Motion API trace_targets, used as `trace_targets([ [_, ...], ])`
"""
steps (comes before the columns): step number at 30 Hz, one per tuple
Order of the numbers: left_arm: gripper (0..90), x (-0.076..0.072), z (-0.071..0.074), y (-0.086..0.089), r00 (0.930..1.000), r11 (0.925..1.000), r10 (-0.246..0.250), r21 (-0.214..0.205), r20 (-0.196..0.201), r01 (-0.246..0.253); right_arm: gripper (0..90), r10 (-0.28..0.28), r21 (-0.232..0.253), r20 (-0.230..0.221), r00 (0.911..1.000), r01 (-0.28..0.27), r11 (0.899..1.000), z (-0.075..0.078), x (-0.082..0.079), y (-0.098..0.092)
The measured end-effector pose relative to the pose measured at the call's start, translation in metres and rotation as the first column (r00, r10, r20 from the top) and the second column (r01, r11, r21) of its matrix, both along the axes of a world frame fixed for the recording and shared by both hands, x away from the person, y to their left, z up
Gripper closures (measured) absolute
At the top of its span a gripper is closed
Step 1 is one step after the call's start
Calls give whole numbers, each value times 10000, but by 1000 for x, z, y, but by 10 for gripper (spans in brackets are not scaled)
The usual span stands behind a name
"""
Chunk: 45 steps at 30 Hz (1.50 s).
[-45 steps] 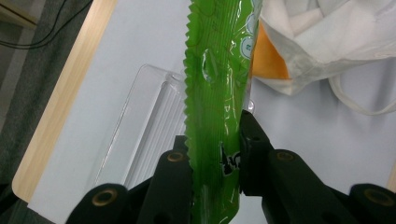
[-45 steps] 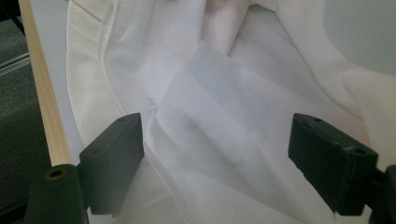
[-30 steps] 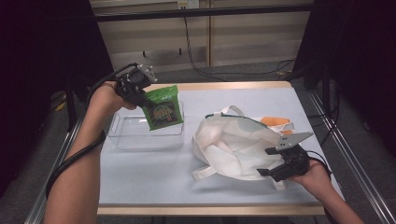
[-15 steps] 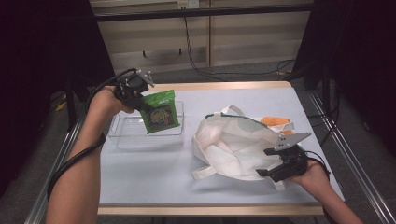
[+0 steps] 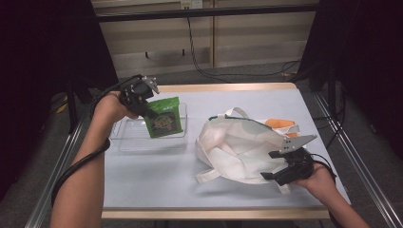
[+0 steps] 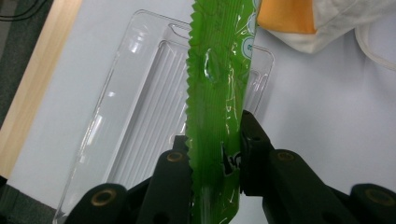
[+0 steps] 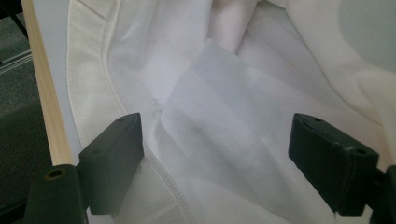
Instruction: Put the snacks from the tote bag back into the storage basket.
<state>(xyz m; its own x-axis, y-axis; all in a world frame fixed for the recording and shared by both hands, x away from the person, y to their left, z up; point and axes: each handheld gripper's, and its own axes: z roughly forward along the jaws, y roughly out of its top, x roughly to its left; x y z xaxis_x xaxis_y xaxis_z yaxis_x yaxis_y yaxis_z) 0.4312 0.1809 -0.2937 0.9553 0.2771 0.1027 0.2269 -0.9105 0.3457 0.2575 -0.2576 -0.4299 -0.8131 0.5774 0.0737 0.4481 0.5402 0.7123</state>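
Pale blue table (image 5: 157, 175), clear plastic tray (image 5: 128, 140), white cloth bag (image 5: 237, 152)

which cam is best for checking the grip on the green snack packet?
Left gripper view: the green snack packet stands edge-on between the left gripper, both jaws pressed on it, clear tray below. The high view shows the packet's printed face hanging above the tray, but the contact is small there. The right gripper view faces the white bag.
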Motion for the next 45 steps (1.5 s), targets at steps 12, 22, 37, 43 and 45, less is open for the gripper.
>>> trace_targets([
  [12, 759, 1, -24, -1, 9989, 9991, -406, -93, -216, 404, 176, -34, -31, -19, 10000, 34, 10000, 1, -2, -2],
  [22, 675, 0, -49, 3, 9975, 9995, -291, -133, -650, 283, 176, -57, -44, 49, 10000, 57, 10000, 3, -4, -3],
  [37, 238, -3, -52, 11, 9944, 9956, 792, -451, -705, -825, 175, 0, -66, 81, 10000, 0, 10000, 3, -4, -1],
  [43, 141, -6, -51, 17, 9882, 9883, 1331, -646, -755, -1381, 175, 39, -68, 67, 10000, -39, 10000, 4, -4, -1],
  [45, 123, -8, -51, 19, 9849, 9832, 1561, -840, -744, -1621, 175, 41, -72, 71, 10000, -41, 10000, 4, -4, -1],
])
